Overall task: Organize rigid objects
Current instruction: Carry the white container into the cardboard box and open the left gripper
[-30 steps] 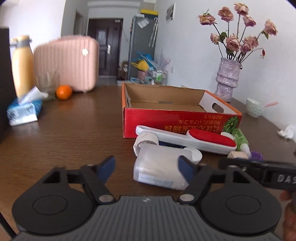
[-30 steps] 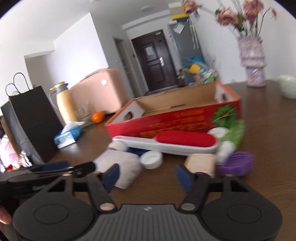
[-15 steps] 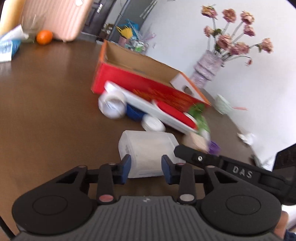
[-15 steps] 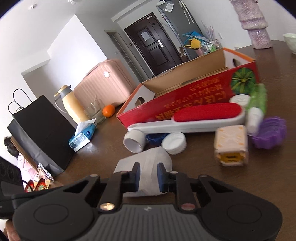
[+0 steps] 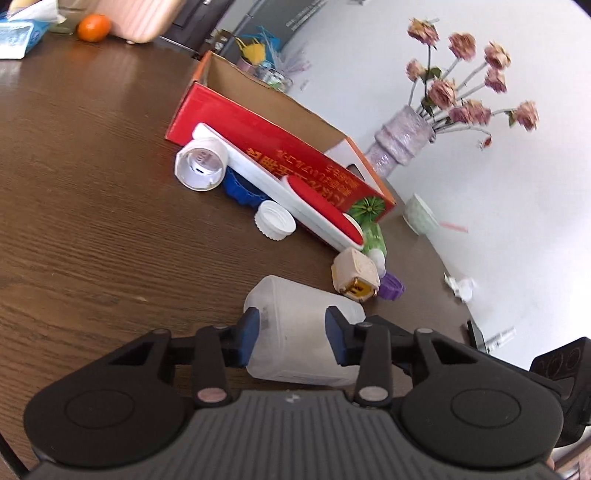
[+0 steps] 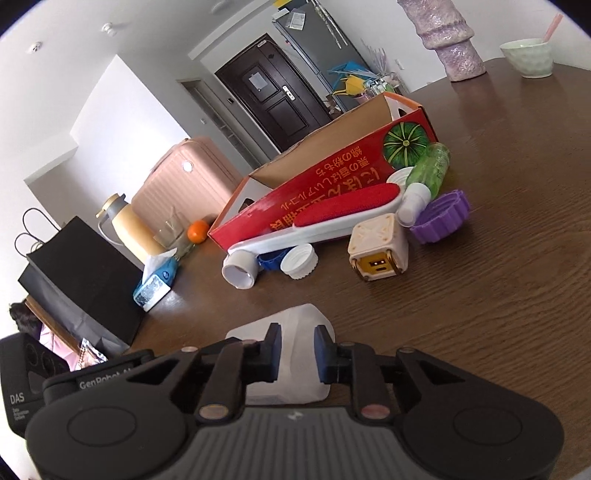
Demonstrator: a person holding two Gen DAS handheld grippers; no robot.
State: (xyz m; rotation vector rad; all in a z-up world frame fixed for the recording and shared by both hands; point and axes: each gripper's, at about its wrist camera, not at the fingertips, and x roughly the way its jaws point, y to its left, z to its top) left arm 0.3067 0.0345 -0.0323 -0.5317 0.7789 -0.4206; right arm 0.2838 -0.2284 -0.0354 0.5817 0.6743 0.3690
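Observation:
A translucent plastic jar [image 5: 295, 332] lies on its side on the dark wooden table, close in front of both cameras. My left gripper [image 5: 291, 338] has its blue pads against the jar's two sides; its jaws are opening slightly with the jar between them. My right gripper [image 6: 298, 350] is shut on one end of the same jar [image 6: 295, 325]. Behind it stands an open red cardboard box [image 5: 295, 155]. Along its front lie a white lint brush with a red pad [image 5: 321, 210], a white cup [image 5: 201, 168], a white lid [image 5: 275, 221], a blue lid [image 5: 240, 188] and a beige cube [image 6: 378, 247].
A purple lid [image 6: 441, 216] and a green bottle [image 6: 430, 166] lie by the box's right corner. A vase of flowers [image 5: 400, 144] and a bowl [image 5: 421, 219] stand near the wall. A black bag [image 6: 77, 280], tissue pack [image 6: 157, 282], thermos [image 6: 125, 225], orange [image 5: 94, 26] and pink suitcase [image 6: 184, 184] line the left.
Both grippers closed around the jar and sank toward it while rolling, so both views are tilted. The left pads stand a little wider than half a second ago.

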